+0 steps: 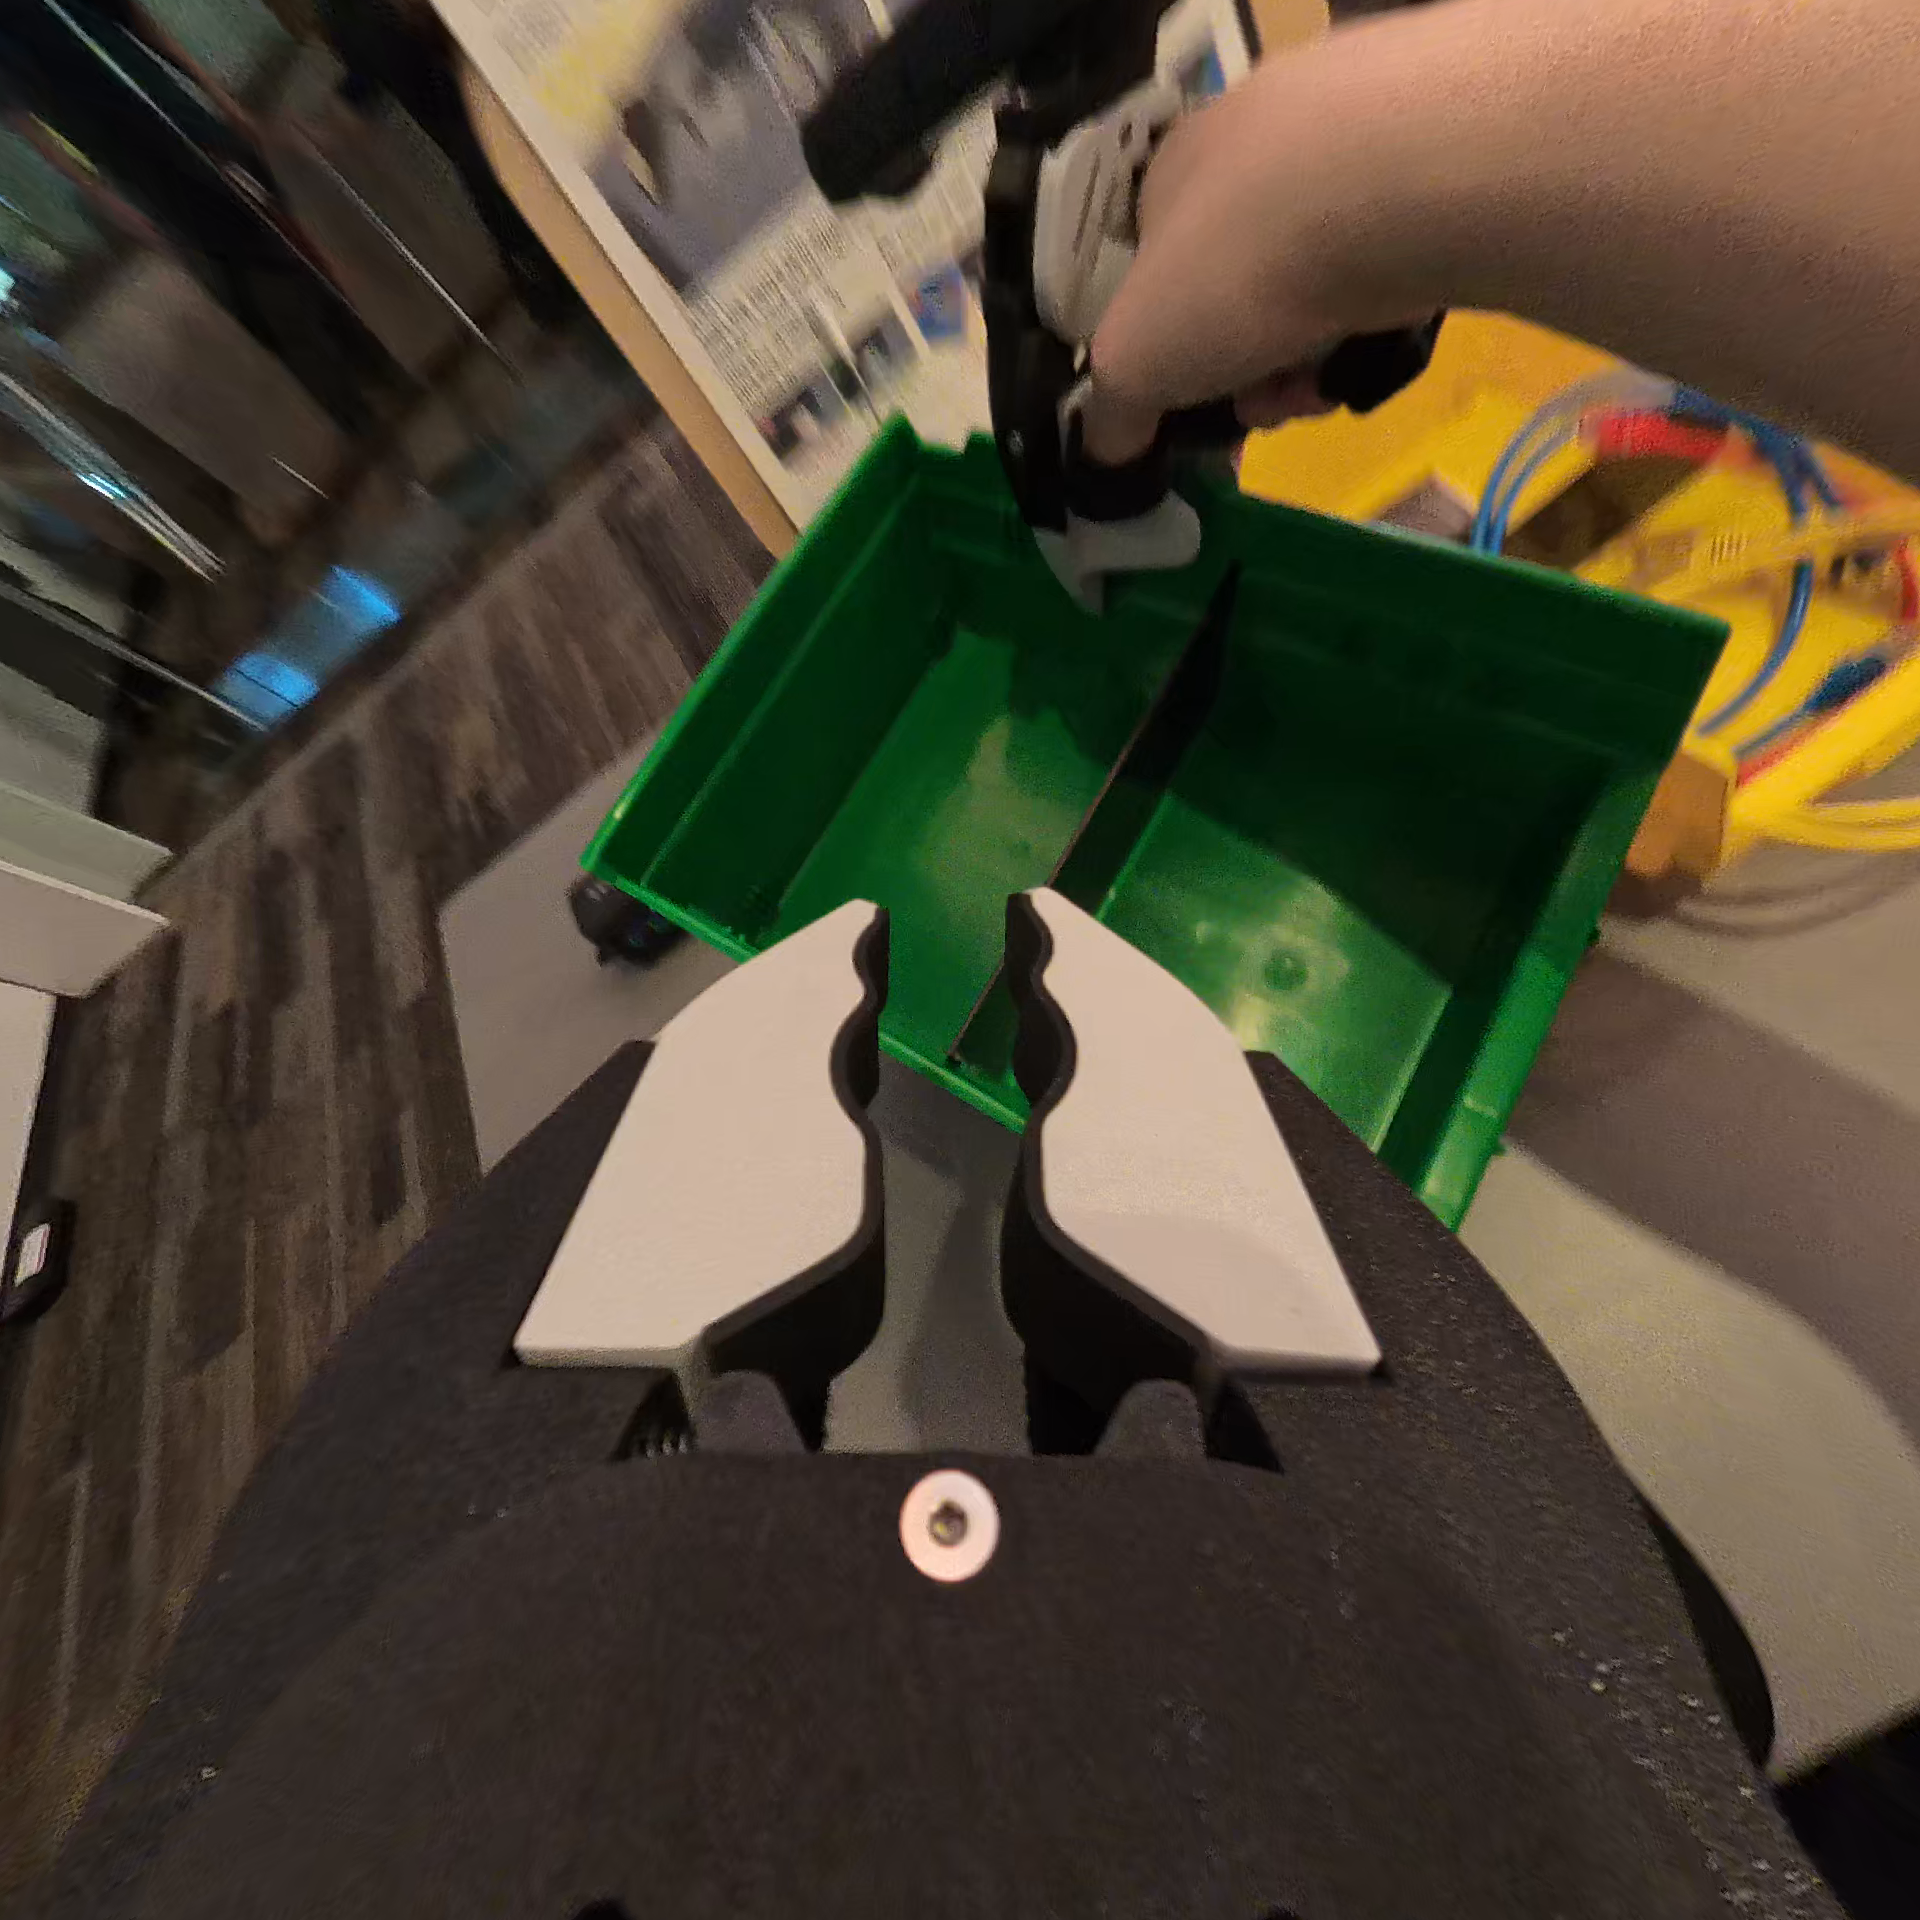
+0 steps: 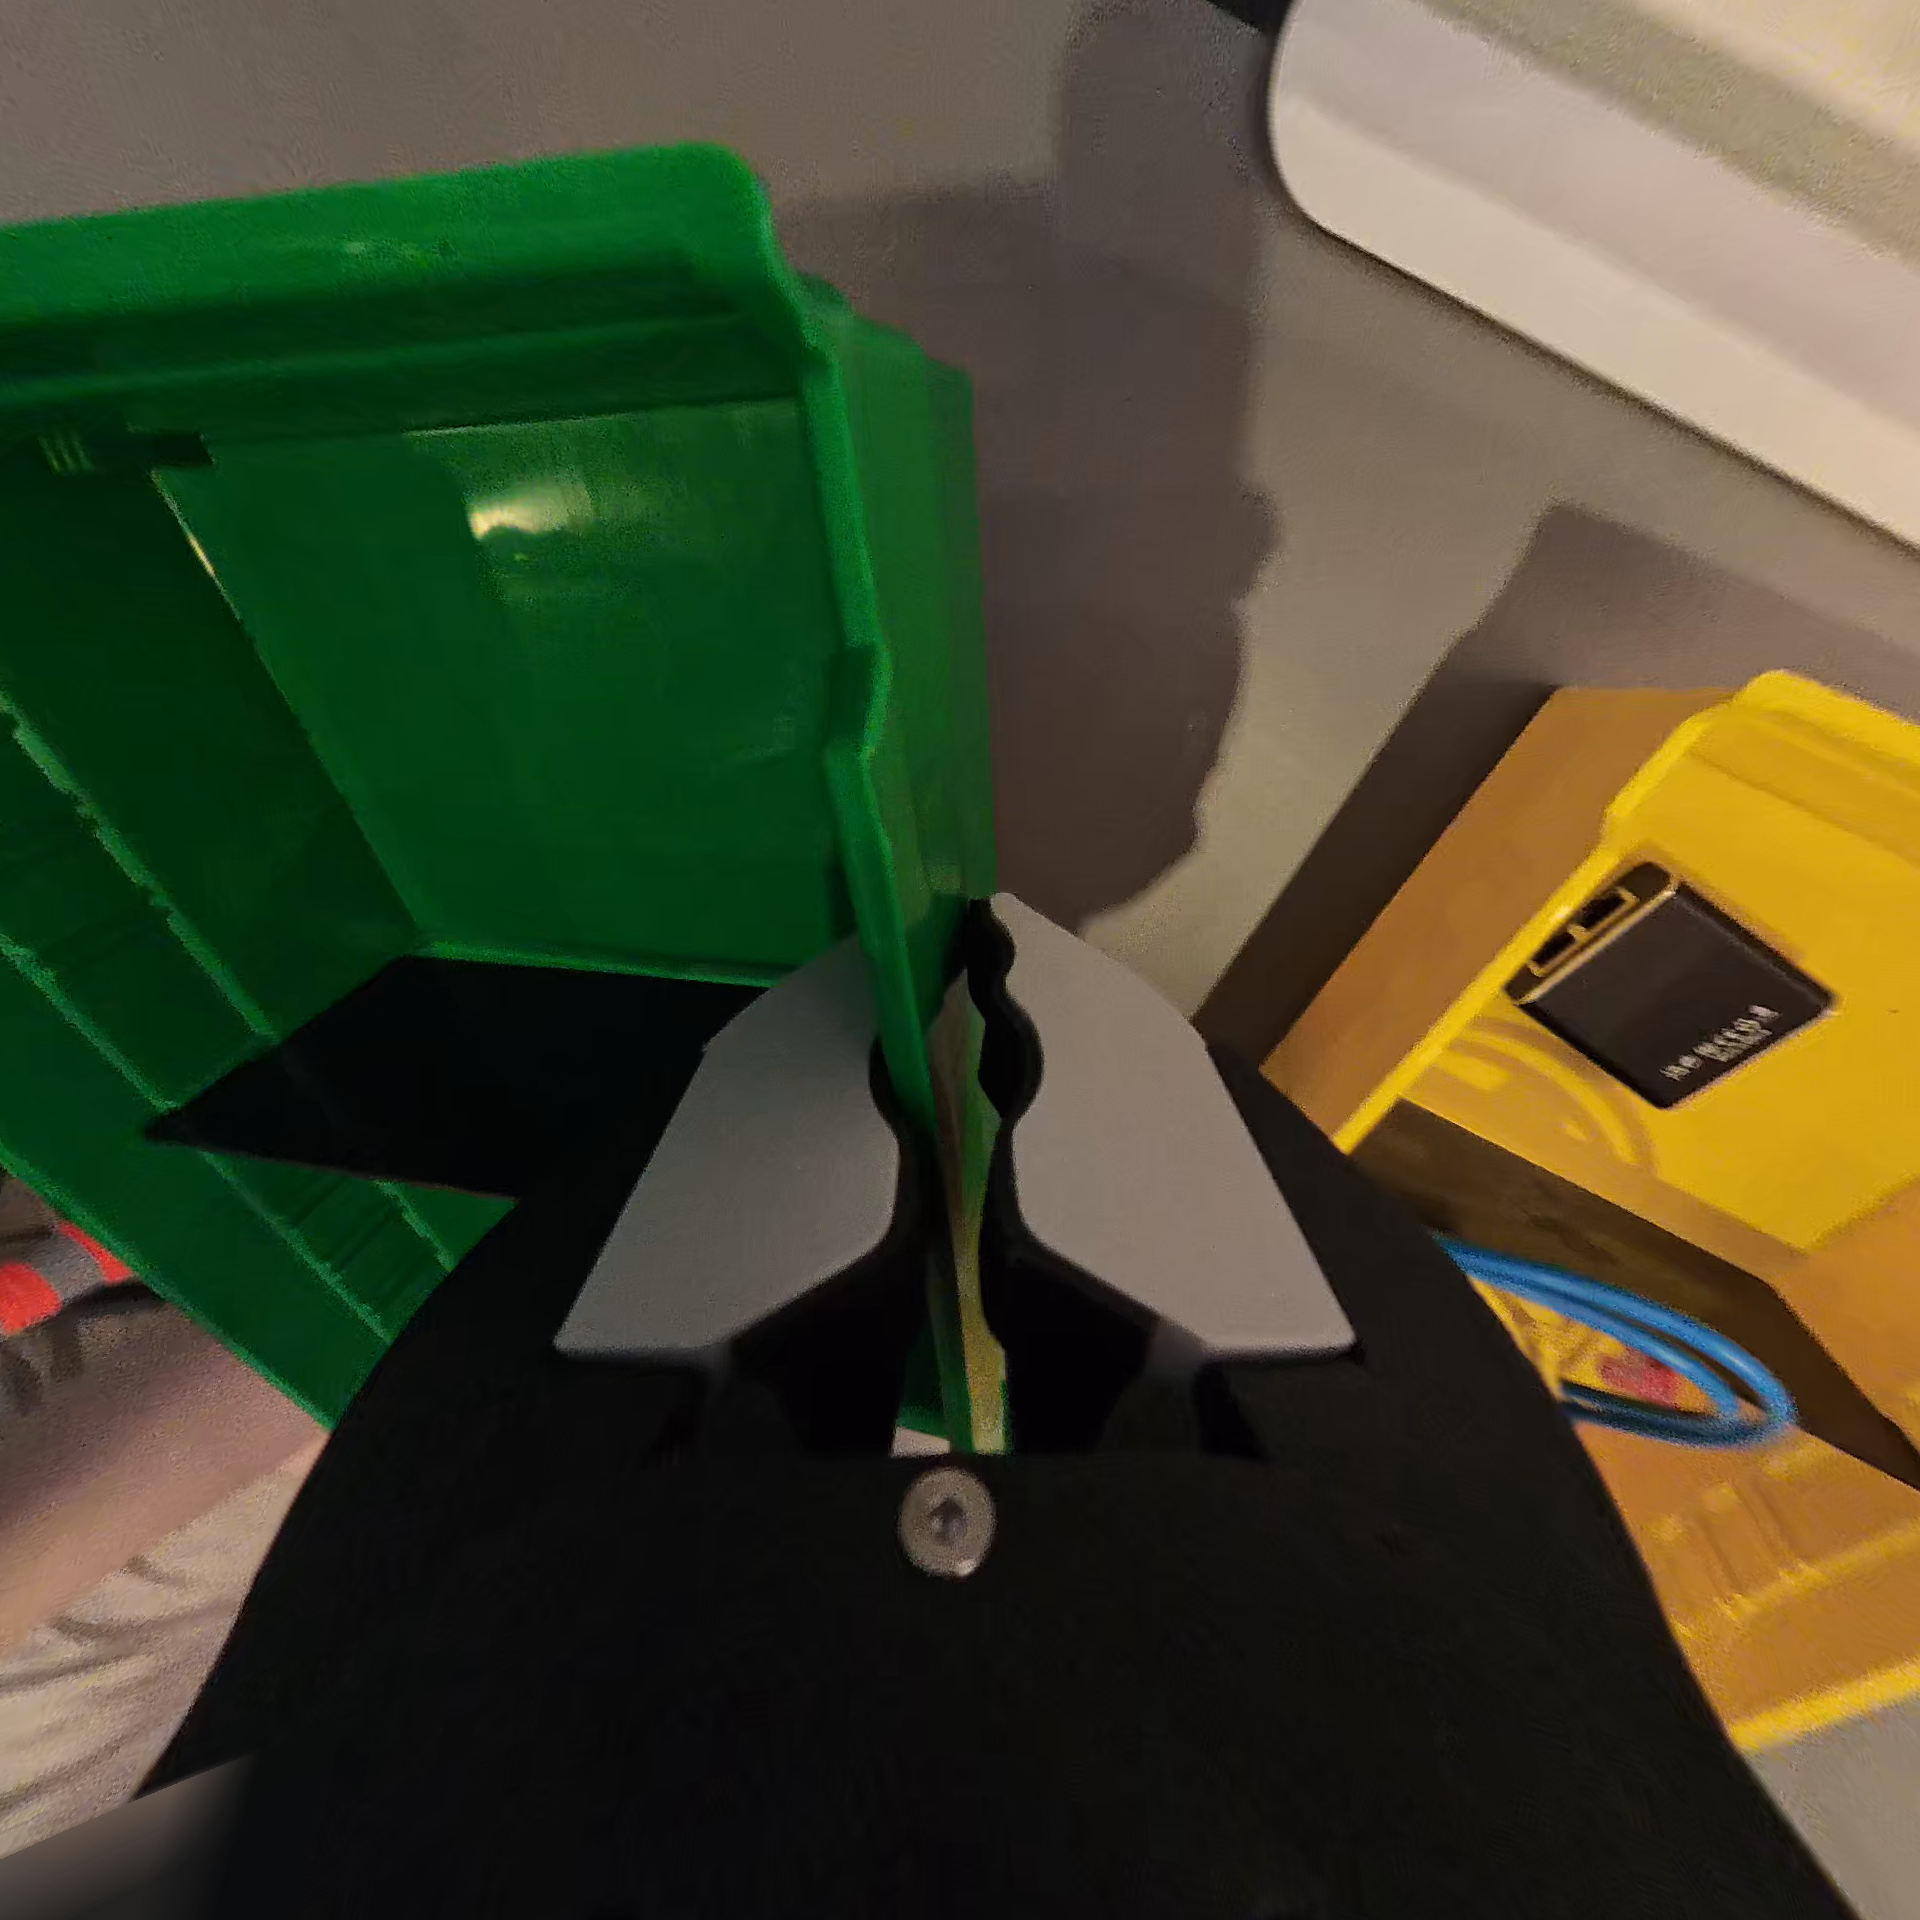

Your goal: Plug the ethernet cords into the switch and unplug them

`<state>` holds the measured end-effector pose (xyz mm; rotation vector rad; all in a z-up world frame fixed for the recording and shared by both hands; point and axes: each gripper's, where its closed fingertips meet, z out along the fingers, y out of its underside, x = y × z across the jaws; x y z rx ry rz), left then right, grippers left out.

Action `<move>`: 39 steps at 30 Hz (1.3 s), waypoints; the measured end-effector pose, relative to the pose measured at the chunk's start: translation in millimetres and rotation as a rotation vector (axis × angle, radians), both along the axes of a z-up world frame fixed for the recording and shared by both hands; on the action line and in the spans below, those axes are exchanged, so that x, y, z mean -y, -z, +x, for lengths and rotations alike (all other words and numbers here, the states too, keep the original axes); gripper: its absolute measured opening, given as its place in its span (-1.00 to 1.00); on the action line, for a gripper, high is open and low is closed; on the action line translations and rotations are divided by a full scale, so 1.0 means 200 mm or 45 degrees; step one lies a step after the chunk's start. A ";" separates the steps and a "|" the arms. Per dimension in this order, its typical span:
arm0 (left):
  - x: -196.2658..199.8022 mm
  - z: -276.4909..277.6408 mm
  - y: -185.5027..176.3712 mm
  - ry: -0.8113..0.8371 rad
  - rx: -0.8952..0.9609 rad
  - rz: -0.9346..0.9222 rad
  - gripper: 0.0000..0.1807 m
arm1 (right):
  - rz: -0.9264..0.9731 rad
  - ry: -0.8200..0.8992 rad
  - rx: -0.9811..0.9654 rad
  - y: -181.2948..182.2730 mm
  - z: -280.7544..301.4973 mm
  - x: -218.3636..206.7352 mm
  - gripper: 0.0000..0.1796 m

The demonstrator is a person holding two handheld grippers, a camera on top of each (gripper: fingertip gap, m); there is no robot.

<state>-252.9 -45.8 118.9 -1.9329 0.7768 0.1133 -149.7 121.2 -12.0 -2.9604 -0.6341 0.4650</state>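
The right tool [image 2: 940, 971] clamps the side wall of an empty green plastic bin [image 2: 499, 665] with a black divider, the left tool [image 1: 948, 920] hovers narrowly parted and empty before it, and blue ethernet cords [image 2: 1631, 1361] and a small black switch [image 2: 1673, 997] lie in the yellow bin [image 2: 1787, 821] beside it on the grey tabletop [image 2: 1143, 436].

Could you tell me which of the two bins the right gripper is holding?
The green bin: the right gripper is shut on its wall. The yellow bin, beside it, holds cables and is untouched.
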 end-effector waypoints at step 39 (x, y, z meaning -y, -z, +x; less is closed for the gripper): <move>-0.74 1.00 0.88 0.076 -0.041 -0.972 -0.49 | -0.133 0.603 0.234 0.09 2.86 0.50 -0.89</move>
